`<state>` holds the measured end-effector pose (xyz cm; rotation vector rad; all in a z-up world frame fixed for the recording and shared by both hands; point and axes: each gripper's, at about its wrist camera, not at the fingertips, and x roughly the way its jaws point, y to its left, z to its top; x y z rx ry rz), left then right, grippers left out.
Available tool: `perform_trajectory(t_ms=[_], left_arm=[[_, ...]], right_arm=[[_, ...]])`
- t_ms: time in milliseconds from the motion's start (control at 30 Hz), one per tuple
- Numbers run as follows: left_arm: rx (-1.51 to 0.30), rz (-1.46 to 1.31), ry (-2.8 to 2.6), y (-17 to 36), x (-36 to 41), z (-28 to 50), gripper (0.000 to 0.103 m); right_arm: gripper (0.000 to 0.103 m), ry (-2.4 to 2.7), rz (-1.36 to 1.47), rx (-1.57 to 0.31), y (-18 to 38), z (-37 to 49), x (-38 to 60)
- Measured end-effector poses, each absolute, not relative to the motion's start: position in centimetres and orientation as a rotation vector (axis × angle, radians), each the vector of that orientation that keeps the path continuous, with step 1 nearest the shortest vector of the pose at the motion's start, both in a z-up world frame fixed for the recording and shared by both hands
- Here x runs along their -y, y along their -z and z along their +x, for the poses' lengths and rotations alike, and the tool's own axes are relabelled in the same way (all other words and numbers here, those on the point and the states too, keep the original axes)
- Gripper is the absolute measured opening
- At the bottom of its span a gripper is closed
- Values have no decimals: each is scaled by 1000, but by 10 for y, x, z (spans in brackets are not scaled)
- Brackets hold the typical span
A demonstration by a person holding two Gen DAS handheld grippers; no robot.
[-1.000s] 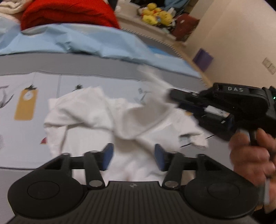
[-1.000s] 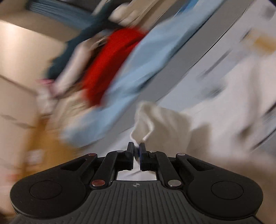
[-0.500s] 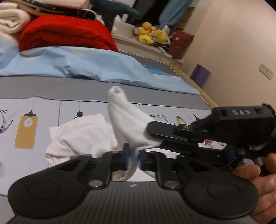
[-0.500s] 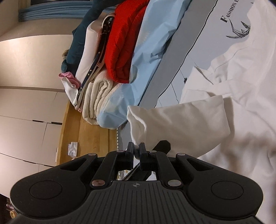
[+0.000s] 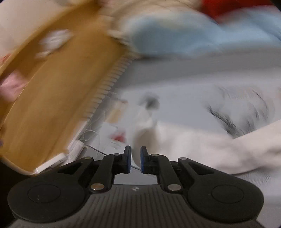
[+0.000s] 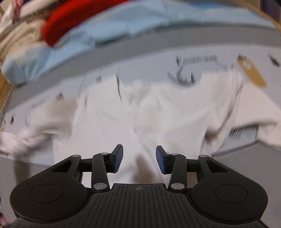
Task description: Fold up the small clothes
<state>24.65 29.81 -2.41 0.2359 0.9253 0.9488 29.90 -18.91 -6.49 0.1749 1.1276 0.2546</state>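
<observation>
A white shirt (image 6: 158, 112) lies spread and rumpled on the printed grey bedsheet (image 6: 202, 57), seen blurred in the right wrist view. My right gripper (image 6: 139, 158) is open and empty just above the shirt's near part. In the left wrist view, also blurred, the shirt's sleeve (image 5: 202, 142) stretches to the right. My left gripper (image 5: 135, 158) has its jaws a narrow gap apart right at the sleeve's end (image 5: 145, 126); I cannot tell whether cloth sits between them.
A wooden floor (image 5: 52, 91) runs along the bed's left edge, with white cables and a power strip (image 5: 77, 145) beside it. A light blue cover (image 6: 123, 26), a red blanket (image 6: 70, 15) and cream towels (image 6: 15, 40) are piled at the far side.
My right gripper has let go of the sleeve and opened, and now faces the shirt flat on the bed. My left gripper has swung left toward the bed's edge, its jaws slightly parted.
</observation>
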Motion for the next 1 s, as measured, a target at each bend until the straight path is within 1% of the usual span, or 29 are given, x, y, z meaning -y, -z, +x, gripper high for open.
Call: perform_trajectory(t_ms=[33, 67, 100, 200, 300, 333, 467, 633, 700, 800, 867, 900, 1000], left_arm=[[-869, 62, -894, 13, -308, 238, 22], [-838, -101, -825, 10, -316, 233, 24], [-839, -207, -762, 14, -318, 232, 24], [-899, -311, -590, 34, -310, 243, 24], [-908, -422, -495, 49, -305, 247, 40], [-899, -467, -483, 54, -305, 245, 42], [-863, -614, -495, 76, -321, 240, 42], [-775, -780, -557, 95, -374, 244, 42], [-754, -821, -578, 90, -399, 246, 42], [-790, -831, -649, 98, -420, 255, 53], [-815, -829, -674, 107, -429, 262, 54], [-828, -821, -677, 111, -432, 266, 56], [-863, -768, -709, 122, -437, 272, 56]], right_arm=[[44, -255, 186, -1152, 71, 299, 189], [44, -254, 190, -1167, 77, 299, 188], [44, -249, 187, -1178, 81, 300, 187], [44, -222, 167, -1180, 85, 300, 185], [44, -217, 152, -1176, 85, 300, 182], [43, -213, 143, -1175, 86, 299, 181], [43, -198, 133, -1184, 92, 303, 181], [43, -197, 98, -1192, 98, 303, 181], [43, -194, 75, -1195, 102, 304, 180], [43, -176, 61, -1217, 111, 306, 181], [43, -173, 59, -1226, 114, 308, 180], [43, -174, 52, -1227, 115, 308, 179], [43, -177, 41, -1228, 116, 309, 177]])
